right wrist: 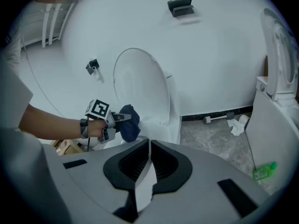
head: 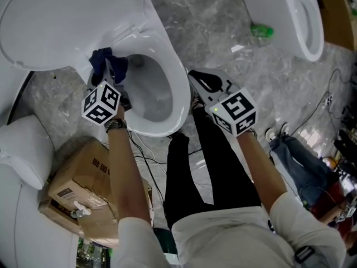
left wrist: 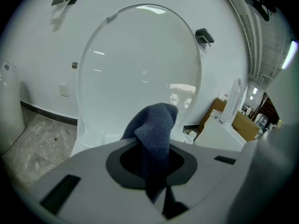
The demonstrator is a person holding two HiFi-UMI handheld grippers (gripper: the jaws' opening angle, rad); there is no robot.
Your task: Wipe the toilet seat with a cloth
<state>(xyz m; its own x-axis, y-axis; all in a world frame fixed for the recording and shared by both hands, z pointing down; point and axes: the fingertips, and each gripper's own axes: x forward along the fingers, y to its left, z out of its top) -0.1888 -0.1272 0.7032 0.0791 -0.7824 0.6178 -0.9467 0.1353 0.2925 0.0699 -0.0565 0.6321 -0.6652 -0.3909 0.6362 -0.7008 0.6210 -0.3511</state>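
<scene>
A dark blue cloth [head: 109, 62] is pinched in my left gripper [head: 113, 81], which is shut on it. The cloth sits at the back of the white toilet seat [head: 182, 89], close to the hinge, below the raised lid [head: 67, 21]. In the left gripper view the cloth [left wrist: 157, 125] bulges up out of the jaws in front of the upright lid [left wrist: 140, 59]. My right gripper [head: 199, 79] hovers to the right of the seat's rim, shut and empty. In the right gripper view its pads [right wrist: 161, 164] meet, and the cloth [right wrist: 129, 123] shows beyond them.
A cardboard box [head: 83, 188] lies on the floor at the lower left beside another white fixture [head: 22, 149]. A second toilet [head: 305, 15] stands at the top right, with a green bottle [head: 261, 31] near it. Cables [head: 146, 161] run under the bowl by the person's legs.
</scene>
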